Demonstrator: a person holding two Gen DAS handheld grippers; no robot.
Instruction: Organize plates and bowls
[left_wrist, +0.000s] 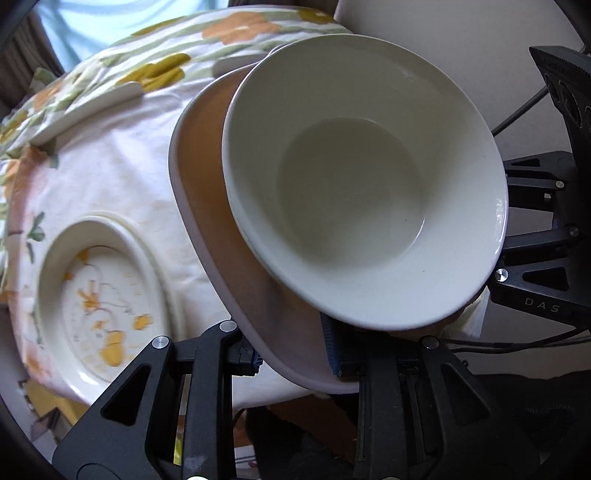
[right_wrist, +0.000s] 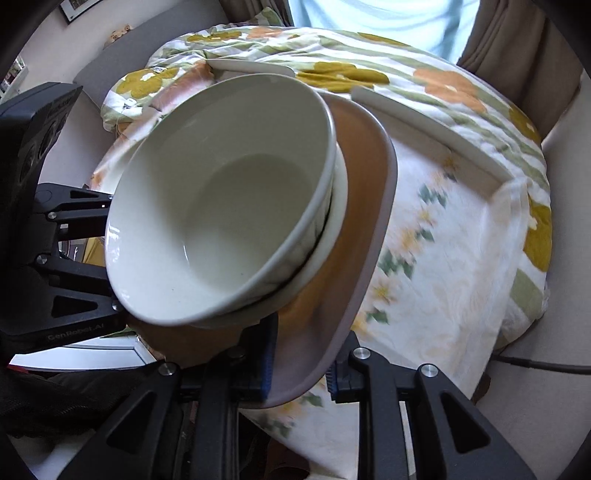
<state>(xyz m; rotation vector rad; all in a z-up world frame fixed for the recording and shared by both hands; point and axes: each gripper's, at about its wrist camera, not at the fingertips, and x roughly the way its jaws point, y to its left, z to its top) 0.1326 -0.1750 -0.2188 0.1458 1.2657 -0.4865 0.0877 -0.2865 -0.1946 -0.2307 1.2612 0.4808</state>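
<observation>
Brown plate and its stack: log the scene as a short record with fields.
surface: table under a flowered cloth
held item: brown plate, lifted and tilted
on the plate: white bowl nested in a second white bowl
left tongs: shut on the brown plate's near rim
right tongs: shut on the brown plate's rim at the opposite side
still on the cloth: flowered dish, white plates farther back
</observation>
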